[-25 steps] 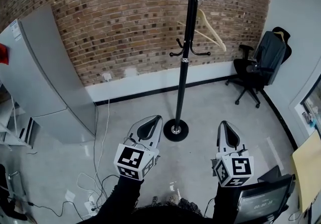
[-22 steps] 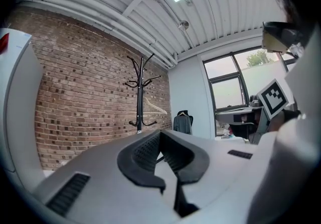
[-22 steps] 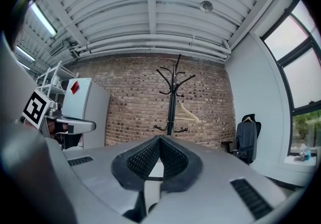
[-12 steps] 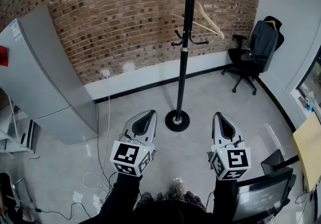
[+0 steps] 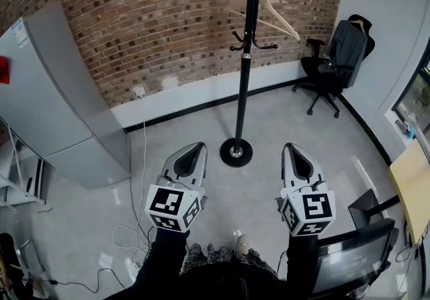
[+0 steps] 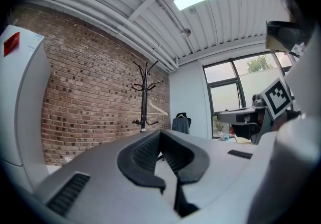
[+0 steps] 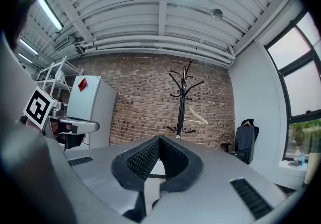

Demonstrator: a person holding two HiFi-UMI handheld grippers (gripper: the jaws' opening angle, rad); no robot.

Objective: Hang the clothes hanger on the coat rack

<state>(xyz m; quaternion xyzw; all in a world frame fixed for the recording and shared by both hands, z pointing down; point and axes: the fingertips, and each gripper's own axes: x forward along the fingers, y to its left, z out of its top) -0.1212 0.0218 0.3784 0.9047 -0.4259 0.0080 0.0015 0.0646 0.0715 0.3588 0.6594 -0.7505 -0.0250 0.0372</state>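
- Head view: the clothes hanger [image 5: 277, 17] is seen hung on the coat rack [image 5: 246, 70] — judged light and stiff, best gripped at one arm.
- Left gripper view: the left hand-held gripper [image 6: 159, 135] is clenched, empty.
- Right gripper view: the right hand-held gripper [image 7: 159, 140] is clenched, empty too.

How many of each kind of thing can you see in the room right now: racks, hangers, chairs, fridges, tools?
Coat rack: 1
Clothes hanger: 1, on the rack
Office chair: 1
Fridge: 1
Tools: 2, left tool and right tool, both shut, empty
Total: 6
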